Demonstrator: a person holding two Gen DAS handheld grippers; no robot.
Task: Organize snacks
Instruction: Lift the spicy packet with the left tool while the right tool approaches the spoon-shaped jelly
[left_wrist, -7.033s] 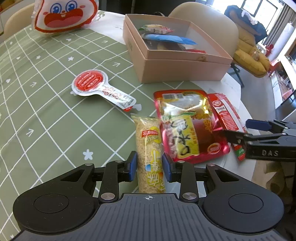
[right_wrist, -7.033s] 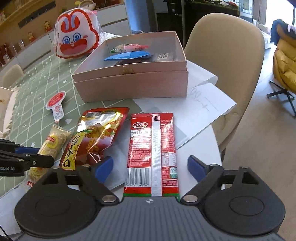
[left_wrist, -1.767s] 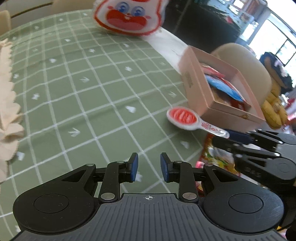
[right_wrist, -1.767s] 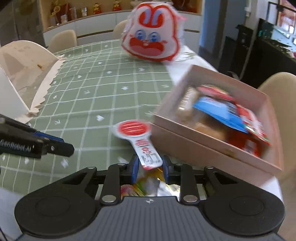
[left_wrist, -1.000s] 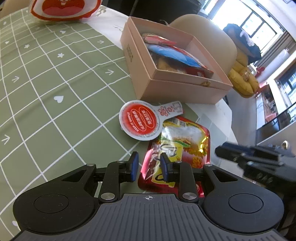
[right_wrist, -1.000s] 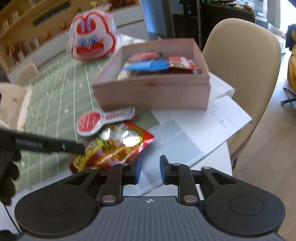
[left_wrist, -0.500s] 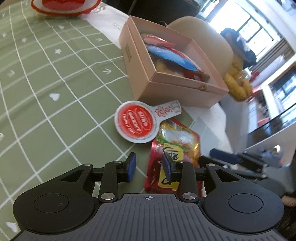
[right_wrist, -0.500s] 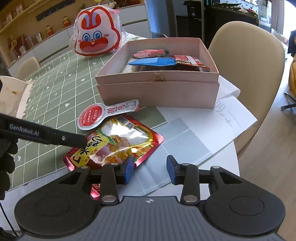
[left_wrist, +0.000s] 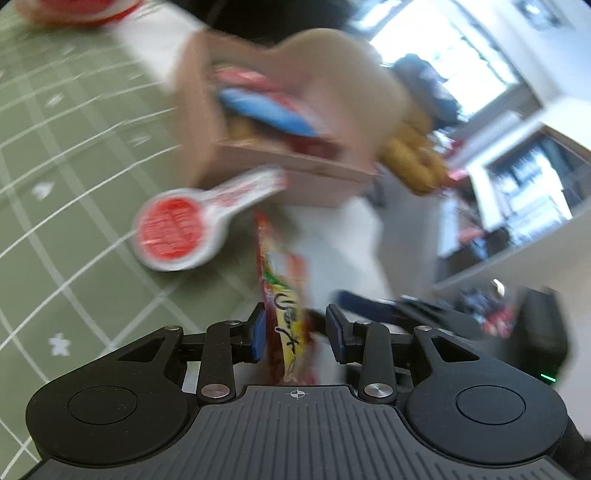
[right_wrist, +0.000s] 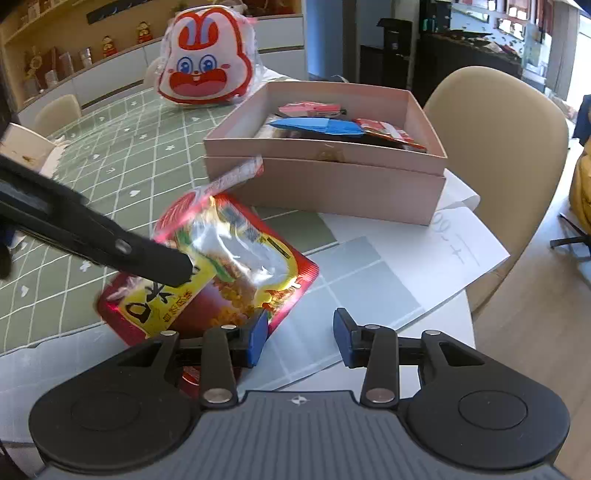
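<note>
1. half a second ago the red-and-yellow snack bag (right_wrist: 229, 258) lay flat near the table's (right_wrist: 122, 155) front edge. now it is tipped up on one long side, and its far end hides most of the round-headed red packet (left_wrist: 173, 229).
2. the left gripper (left_wrist: 295, 332) has the bag between its jaws, which are opening. a gap shows beside the right-hand pad, so i read it as loosening, not clamped.
3. the right gripper (right_wrist: 299, 339) stands wider than a second ago and is empty. one finger is just beside the bag's near corner.
4. judgement: the bag is not yet boxed. the pink box (right_wrist: 332, 184), near the table's right edge, already holds several packets, so this bag and the round-headed packet remain.
5. the left view is smeared by motion, so i cannot tell whether the left-hand pad touches the bag. the bag's lower edge is hidden behind the right gripper's body, so i cannot tell whether it rests on the white paper (right_wrist: 369, 280).
</note>
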